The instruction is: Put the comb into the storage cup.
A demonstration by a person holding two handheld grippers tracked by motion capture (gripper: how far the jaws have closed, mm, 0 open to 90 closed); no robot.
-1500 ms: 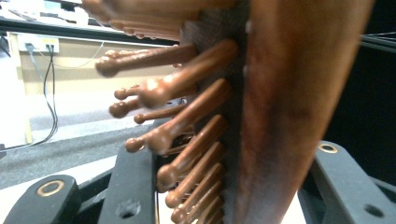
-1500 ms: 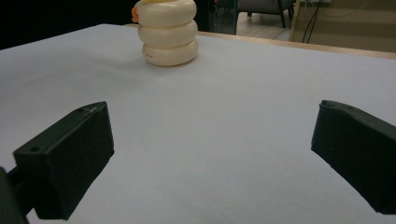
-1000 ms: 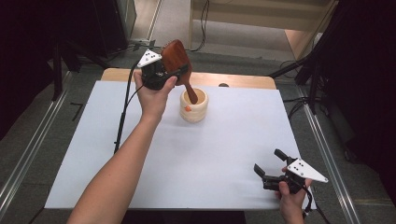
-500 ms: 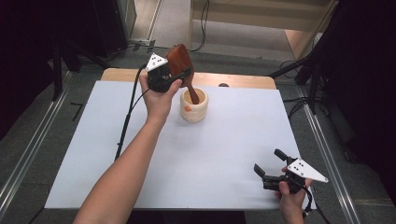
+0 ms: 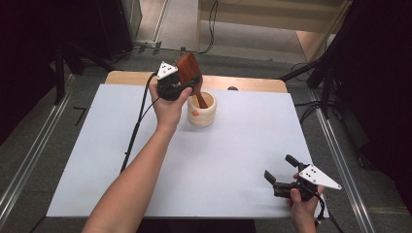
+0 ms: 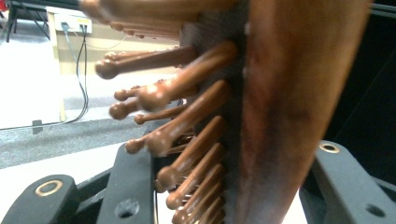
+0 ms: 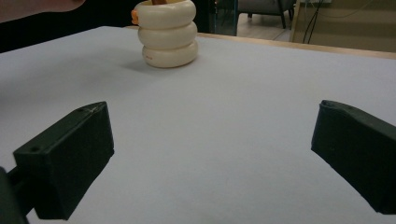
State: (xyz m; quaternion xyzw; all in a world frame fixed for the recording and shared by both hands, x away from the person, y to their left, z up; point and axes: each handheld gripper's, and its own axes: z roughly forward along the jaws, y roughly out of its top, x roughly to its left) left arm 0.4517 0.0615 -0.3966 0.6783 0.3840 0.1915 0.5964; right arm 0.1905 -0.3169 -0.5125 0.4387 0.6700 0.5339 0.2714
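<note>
Two grippers showed in the high view: the left gripper (image 5: 180, 83), at the far side of the white worktop (image 5: 243, 145), had its jaws clamped on the head of a wooden hairbrush (image 5: 188, 68) whose handle dipped into a cream ribbed cup (image 5: 202, 110), while the right gripper (image 5: 282, 172) hung at the near right edge with jaws apart. In the left gripper view, the brush's knobbed bristles (image 6: 187, 121) sat pinched between the black jaws. In the right gripper view, the jaws stood wide and empty over the worktop, the cup well beyond them.

Wooden hairbrush (image 5: 189, 73), handle in cream holder (image 5: 202, 110)
</note>
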